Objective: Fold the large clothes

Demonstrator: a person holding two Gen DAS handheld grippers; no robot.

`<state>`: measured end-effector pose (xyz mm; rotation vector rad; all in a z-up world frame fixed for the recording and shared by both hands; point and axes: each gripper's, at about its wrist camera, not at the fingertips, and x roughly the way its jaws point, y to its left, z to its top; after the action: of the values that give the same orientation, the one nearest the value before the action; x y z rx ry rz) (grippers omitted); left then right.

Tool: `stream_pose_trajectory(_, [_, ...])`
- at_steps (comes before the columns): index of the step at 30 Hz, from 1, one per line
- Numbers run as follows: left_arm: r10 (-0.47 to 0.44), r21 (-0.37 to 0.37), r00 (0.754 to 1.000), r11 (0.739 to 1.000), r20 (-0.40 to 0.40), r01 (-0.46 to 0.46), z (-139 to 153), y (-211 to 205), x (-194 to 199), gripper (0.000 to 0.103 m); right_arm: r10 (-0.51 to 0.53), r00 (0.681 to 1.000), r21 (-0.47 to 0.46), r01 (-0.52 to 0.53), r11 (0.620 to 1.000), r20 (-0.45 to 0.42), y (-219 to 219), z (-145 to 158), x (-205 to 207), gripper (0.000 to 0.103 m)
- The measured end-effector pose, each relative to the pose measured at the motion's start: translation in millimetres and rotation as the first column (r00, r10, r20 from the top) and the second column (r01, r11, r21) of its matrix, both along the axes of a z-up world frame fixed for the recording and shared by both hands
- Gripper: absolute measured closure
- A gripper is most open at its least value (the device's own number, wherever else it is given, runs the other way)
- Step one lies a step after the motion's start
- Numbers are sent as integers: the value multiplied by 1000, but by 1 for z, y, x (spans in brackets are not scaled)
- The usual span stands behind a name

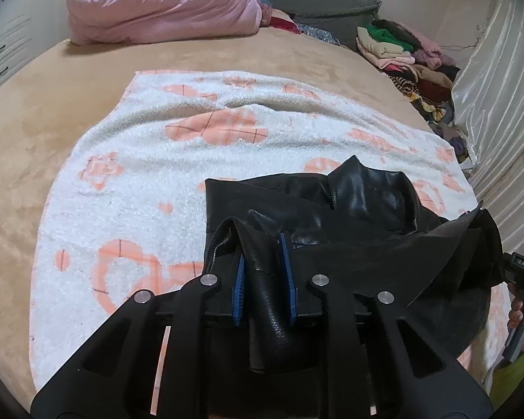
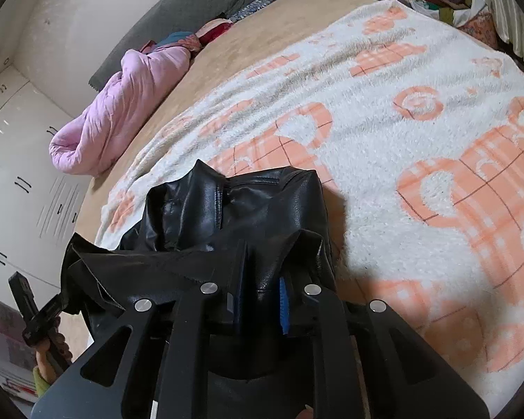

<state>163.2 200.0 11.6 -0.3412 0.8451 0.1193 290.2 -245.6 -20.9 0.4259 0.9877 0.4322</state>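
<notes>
Fingers (image 1: 239, 279) of the left gripper (image 1: 264, 276) pinch a flap of the black jacket (image 1: 349, 209), blue pads nearly closed on the leather, low centre of the left view. Right gripper (image 2: 260, 296) does the same: its fingers (image 2: 283, 300) clamp another edge of the jacket, low centre of the right view. Jacket is bunched, its far part resting on the blanket (image 1: 192, 160) at centre frame, near edge held up by both grippers.

Step looks like mid-fold or spreading, garment not yet flat. Next move probably needs both grippers to pull apart and lay the edge down smooth, keeping grip on slippery leather.

Outward: tan bed (image 1: 70, 104) under the blanket, pink duvet (image 1: 157, 3) upper left, clothes pile (image 1: 412, 59) upper right.
</notes>
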Motion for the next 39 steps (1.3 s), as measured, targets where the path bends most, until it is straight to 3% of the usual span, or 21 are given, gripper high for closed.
stream_pose_trajectory(2, [-3,-8,1000,1000,-3,3,-3,1,2,88,-1,1000,29,1,1000,-16,-1,-3,2,78])
stream_pose_trajectory(4, [-5,-21,1000,1000,-1,5,-6,2,3,85,-10,1000,46,10,999,-7,-4,-2,3,47])
stream_pose_trajectory(5, [-8,-30,1000,1000,4,8,-6,2,3,84,-29,1000,51,28,998,9,-7,1,2,26])
stream_pose_trajectory(9, [-5,-105,999,994,50,11,-3,8,-1,73,-63,996,75,58,996,59,-21,13,-1,20])
stream_pose_trajectory(14, [4,-140,992,990,129,14,11,11,-13,68,-37,979,21,34,999,202,-25,34,-17,14])
stream_pose_trajectory(18, [35,-40,978,999,204,-27,29,9,-24,65,39,963,-128,-4,992,268,-10,35,-22,13])
stream_pose_trajectory(20, [41,-28,978,999,202,-36,32,12,-26,65,89,958,-224,-26,974,274,4,30,-18,13])
stream_pose_trajectory(24, [-13,88,989,996,150,0,19,9,-18,51,175,955,-387,-70,919,241,35,8,1,13])
stream_pose_trajectory(27, [-46,117,997,992,59,39,-2,4,7,49,182,954,-431,-65,900,238,47,-4,15,16])
stream_pose_trajectory(32, [-80,192,997,978,-8,80,-26,-12,38,47,190,952,-442,-67,894,240,61,-10,27,30])
stream_pose_trajectory(34, [-79,225,997,971,-26,83,-30,-15,46,64,192,952,-466,-61,883,238,66,-13,29,35])
stream_pose_trajectory(35, [-71,239,997,968,-26,76,-31,-15,47,79,188,951,-481,-49,876,246,67,-14,29,42])
stream_pose_trajectory(37, [-52,222,999,974,-3,52,-29,-8,45,92,178,945,-500,-18,866,274,65,-13,26,81])
stream_pose_trajectory(39, [-33,194,999,981,40,24,-20,-1,39,96,159,939,-456,-2,890,306,55,-7,21,88])
